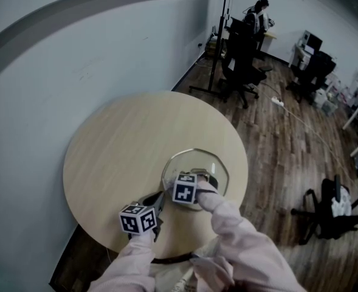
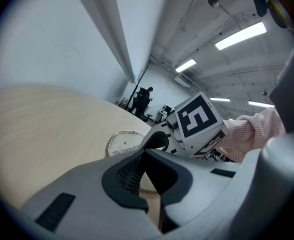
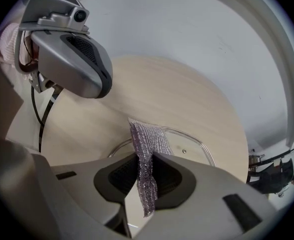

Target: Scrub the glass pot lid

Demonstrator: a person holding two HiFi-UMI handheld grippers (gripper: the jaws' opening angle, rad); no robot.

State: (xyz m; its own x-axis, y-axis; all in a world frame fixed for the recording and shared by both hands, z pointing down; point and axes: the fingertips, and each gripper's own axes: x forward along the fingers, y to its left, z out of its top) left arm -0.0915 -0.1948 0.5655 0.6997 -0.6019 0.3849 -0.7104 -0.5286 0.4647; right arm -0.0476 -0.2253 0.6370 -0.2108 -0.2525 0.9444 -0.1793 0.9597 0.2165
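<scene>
The glass pot lid [image 1: 197,166] lies flat on the round wooden table [image 1: 124,145], on its near right part. My right gripper [image 1: 188,184] hangs over the lid's near edge, shut on a silvery purple mesh scrub cloth [image 3: 147,139] that sticks up between the jaws [image 3: 147,171]; the lid [image 3: 194,144] lies just beyond it. My left gripper [image 1: 157,202] sits low beside the lid's near left edge, jaws shut with nothing seen between them [image 2: 146,156]. The lid [image 2: 123,143] lies just ahead of it, its near edge hidden by the jaws. The right gripper [image 2: 159,141] is close at its right.
A grey wall [image 1: 75,47] runs along the table's far left side. A dark cable [image 1: 172,259] lies at the near table edge by the sleeves. Beyond the table on the wood floor stand a pole stand [image 1: 215,72], office chairs [image 1: 242,72] and a person [image 1: 258,17].
</scene>
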